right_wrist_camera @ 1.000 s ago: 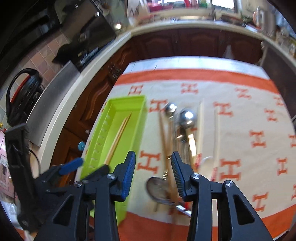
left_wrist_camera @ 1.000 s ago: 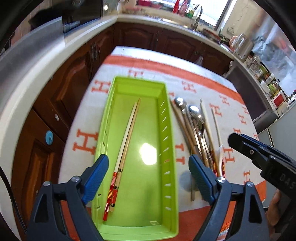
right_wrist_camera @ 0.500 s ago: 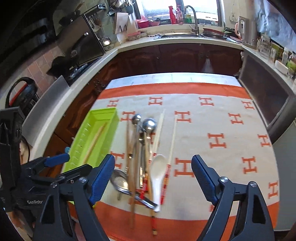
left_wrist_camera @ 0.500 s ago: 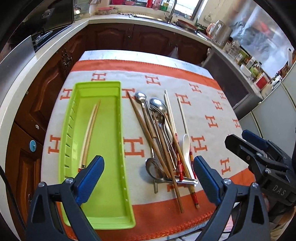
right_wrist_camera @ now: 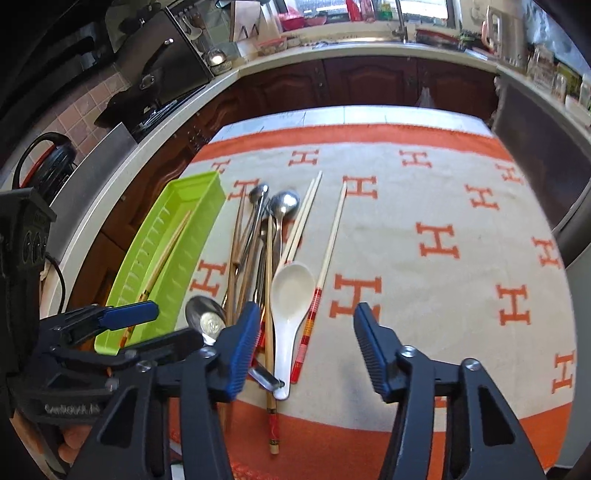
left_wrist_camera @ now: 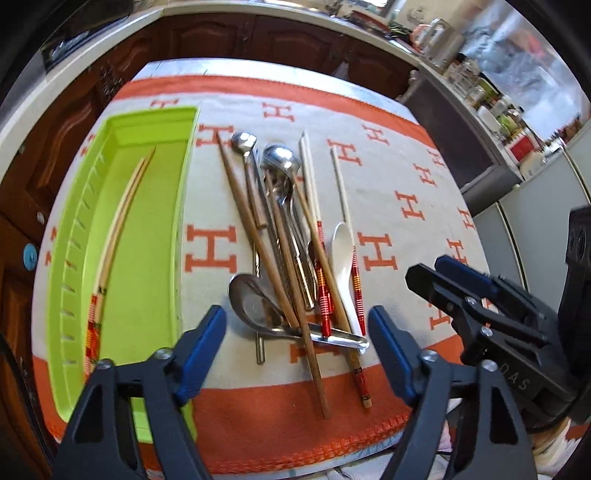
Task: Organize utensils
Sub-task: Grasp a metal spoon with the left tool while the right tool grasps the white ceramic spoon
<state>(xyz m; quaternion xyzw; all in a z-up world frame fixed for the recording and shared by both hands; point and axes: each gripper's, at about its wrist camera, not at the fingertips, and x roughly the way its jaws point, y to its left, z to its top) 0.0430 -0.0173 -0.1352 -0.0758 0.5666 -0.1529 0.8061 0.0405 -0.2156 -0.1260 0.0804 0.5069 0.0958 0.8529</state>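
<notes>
Both tongs, left (left_wrist_camera: 295,347) and right (right_wrist_camera: 303,347), are closing empty above the utensil pile (left_wrist_camera: 295,258), poised for sorting into the green tray (left_wrist_camera: 147,240).

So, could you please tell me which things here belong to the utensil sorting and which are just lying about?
Belongs to the job:
green tray, holding one chopstick pair
loose chopsticks
metal spoons
white spoon

Just lying about:
orange patterned cloth
kettle
tap
</notes>
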